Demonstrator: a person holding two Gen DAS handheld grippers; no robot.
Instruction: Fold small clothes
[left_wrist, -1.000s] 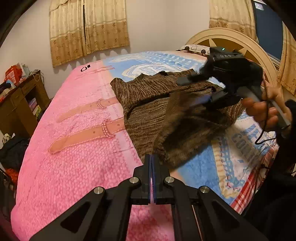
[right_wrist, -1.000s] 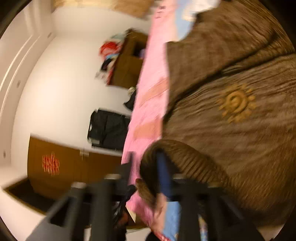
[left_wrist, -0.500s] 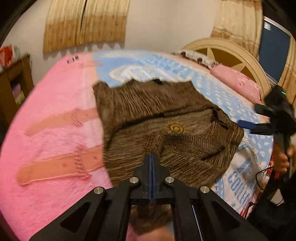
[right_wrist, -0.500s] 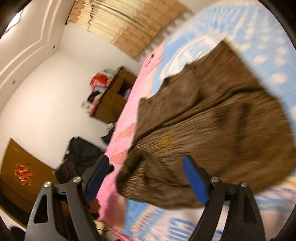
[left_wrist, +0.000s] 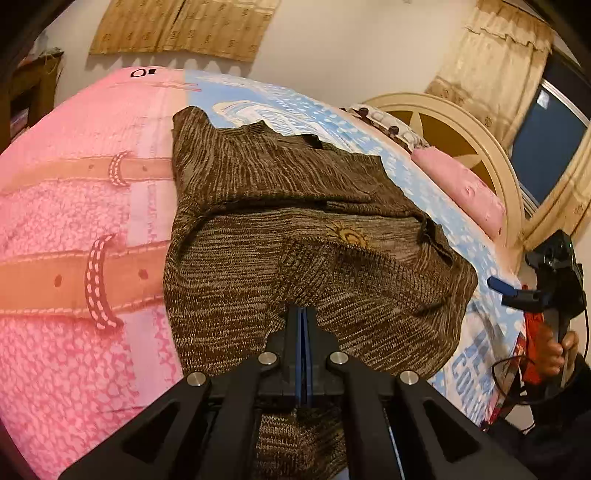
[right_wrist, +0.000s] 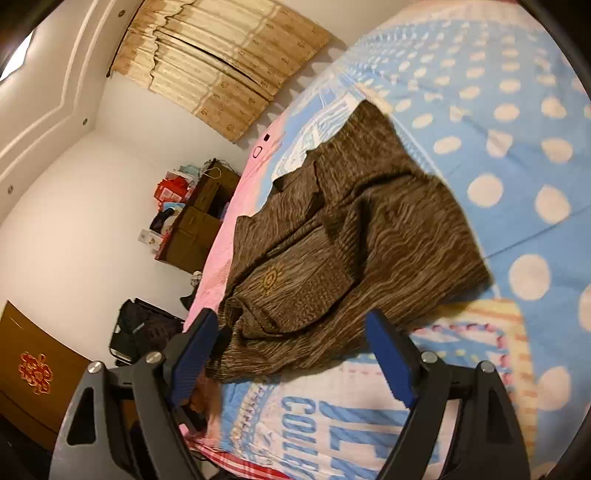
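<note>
Changed since a second ago: your right gripper (right_wrist: 291, 354) has let go of the sweater (left_wrist: 295, 236) and drawn back off the bed's (left_wrist: 74, 221) edge. Left to right: pink blanket half; sweater, partly folded, centre of bed; your left gripper (left_wrist: 303, 332) pinching its near hem; right gripper spread, empty

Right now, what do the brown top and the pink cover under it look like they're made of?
Brown top: looks like marled knit, wool or acrylic, matte, with visible ribbed stitch rows. Pink cover: probably plush fleece, judging by its nubbly, pebbled pile.
</note>
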